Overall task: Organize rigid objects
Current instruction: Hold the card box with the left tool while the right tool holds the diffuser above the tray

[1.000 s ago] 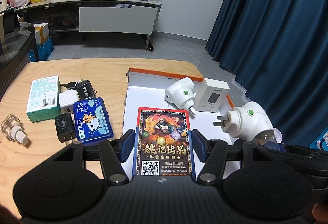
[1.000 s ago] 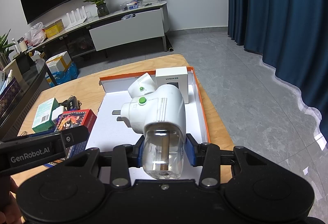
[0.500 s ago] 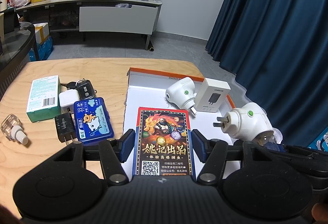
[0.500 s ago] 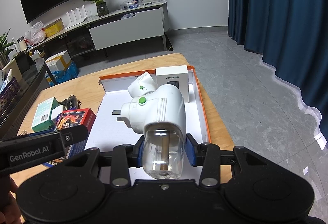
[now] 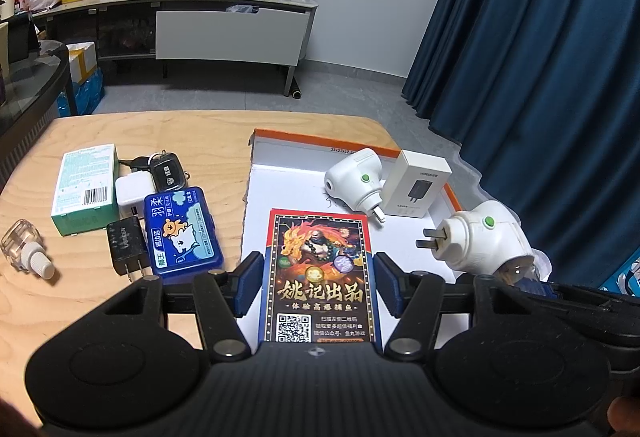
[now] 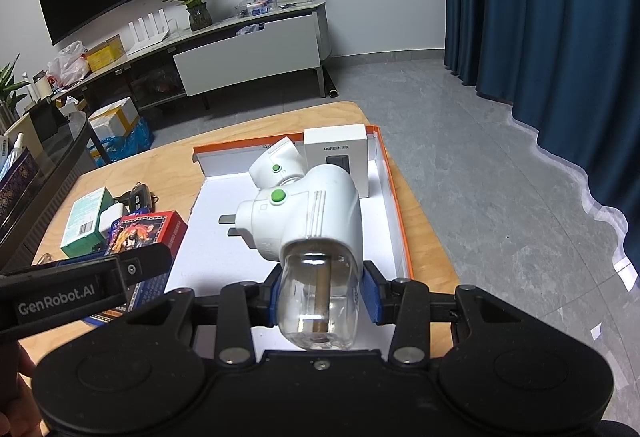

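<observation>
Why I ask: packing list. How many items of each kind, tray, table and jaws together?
Plug-in vaporizers: 2
Boxes: 4 (card box, UGREEN box, green box, blue case)
Chargers: 2
Key fob: 1
Loose clear bottle: 1
Total: 10

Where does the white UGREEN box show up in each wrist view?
Left wrist: UGREEN box stands at the tray's far right corner, upper right of centre, beside a white plug.
Right wrist: the box is at centre, against the tray's far wall, behind the held plug.
Shared landmark: the orange-rimmed tray.
</observation>
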`<state>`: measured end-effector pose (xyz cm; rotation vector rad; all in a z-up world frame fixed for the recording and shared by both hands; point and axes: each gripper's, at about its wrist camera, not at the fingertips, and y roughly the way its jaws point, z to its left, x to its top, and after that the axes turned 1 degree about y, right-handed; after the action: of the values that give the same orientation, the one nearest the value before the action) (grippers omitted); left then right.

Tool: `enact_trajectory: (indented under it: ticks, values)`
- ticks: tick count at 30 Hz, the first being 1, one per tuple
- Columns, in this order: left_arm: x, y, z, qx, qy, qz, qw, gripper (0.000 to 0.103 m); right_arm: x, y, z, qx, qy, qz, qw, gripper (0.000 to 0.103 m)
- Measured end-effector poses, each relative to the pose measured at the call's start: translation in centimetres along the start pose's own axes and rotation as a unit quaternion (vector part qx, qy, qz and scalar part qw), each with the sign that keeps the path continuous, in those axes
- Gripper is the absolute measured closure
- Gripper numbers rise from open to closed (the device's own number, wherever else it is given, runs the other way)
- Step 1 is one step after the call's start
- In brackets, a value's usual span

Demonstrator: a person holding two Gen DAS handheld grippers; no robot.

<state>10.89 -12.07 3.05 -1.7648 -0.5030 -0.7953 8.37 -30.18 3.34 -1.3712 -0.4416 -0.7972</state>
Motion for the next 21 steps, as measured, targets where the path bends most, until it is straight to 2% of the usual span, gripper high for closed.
enact_trajectory:
  ticks: [21]
  values:
    - [-0.2, 1.4, 0.1, 0.004, 0.002, 0.016, 0.9999, 0.042, 0.3, 1.1, -0.3, -0.005, 0.0, 0.01, 1.0, 0.055]
